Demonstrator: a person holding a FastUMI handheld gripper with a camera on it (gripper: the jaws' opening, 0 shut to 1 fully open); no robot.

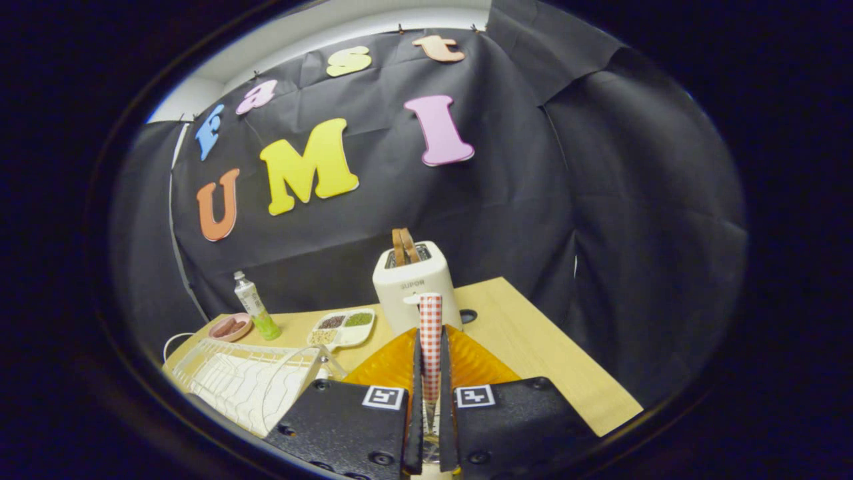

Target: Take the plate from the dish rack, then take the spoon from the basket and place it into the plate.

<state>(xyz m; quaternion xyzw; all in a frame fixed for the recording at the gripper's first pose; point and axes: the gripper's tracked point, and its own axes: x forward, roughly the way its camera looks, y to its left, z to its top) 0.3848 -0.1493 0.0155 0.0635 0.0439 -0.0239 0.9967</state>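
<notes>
My gripper [430, 377] is shut on the spoon [430, 319], whose red-and-white checked handle stands upright between the fingers and rises past their tips. The spoon's bowl end is hidden down between the fingers. Directly under and just ahead of the fingers lies the orange ribbed plate [390, 365] on the wooden table, showing on both sides of the spoon. The white wire dish rack [243, 383] sits to the left of the fingers, with nothing standing in it.
A white toaster [413, 287] holding toast stands just beyond the plate. Further left are a white sectioned tray [343, 328] of grains, a green-bottomed bottle [255, 305] and a pink dish [230, 327]. The table [553, 353] runs right to its edge; black cloth walls surround it.
</notes>
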